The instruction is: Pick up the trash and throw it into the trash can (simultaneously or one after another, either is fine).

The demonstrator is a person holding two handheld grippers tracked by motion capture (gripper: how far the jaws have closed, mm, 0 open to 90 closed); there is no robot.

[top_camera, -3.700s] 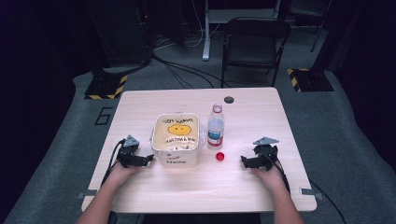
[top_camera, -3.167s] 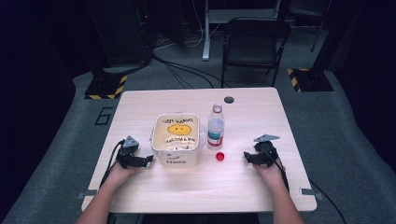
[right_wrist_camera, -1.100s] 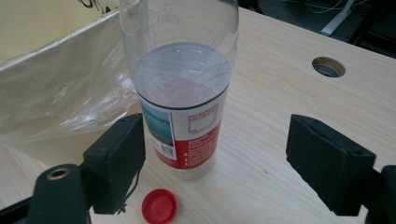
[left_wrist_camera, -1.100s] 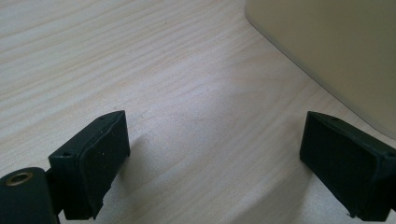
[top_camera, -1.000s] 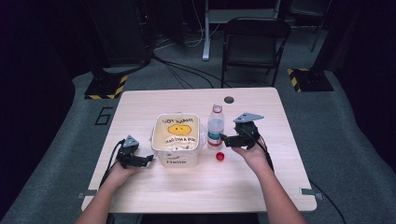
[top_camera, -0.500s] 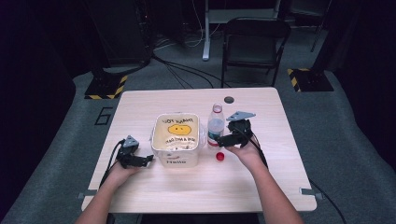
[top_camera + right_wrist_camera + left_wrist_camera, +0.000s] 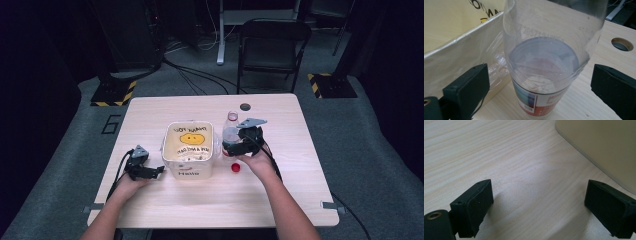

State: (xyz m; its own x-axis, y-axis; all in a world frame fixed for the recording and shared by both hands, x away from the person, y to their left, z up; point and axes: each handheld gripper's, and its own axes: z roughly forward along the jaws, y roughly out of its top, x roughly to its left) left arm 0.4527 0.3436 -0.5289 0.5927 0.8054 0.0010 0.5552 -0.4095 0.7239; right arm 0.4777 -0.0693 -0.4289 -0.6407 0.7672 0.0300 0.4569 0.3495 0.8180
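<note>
Your right gripper (image 7: 234, 147) is at the bottle (image 7: 230, 134), and its jaws have just been opening; now they stand wide, one on each side of the bottle, and the pads do not press on it. In the right gripper view the bottle (image 7: 549, 62) stands between the two black jaws with a gap on both sides. The bottle stands straight up, so its long line runs from the table to its open mouth at the top. It stands near the middle of the table (image 7: 280, 200), just beside the right wall of the box (image 7: 191, 150). Its red cap (image 7: 235, 167) lies on the wood close by, nearer to you. To the right of the bottle the wood is bare out to the table's edge, and a round hole (image 7: 245, 106) sits near the far edge. Your left gripper (image 7: 150, 172) rests low by the box's left front corner, its jaws wide apart with nothing between them.
</note>
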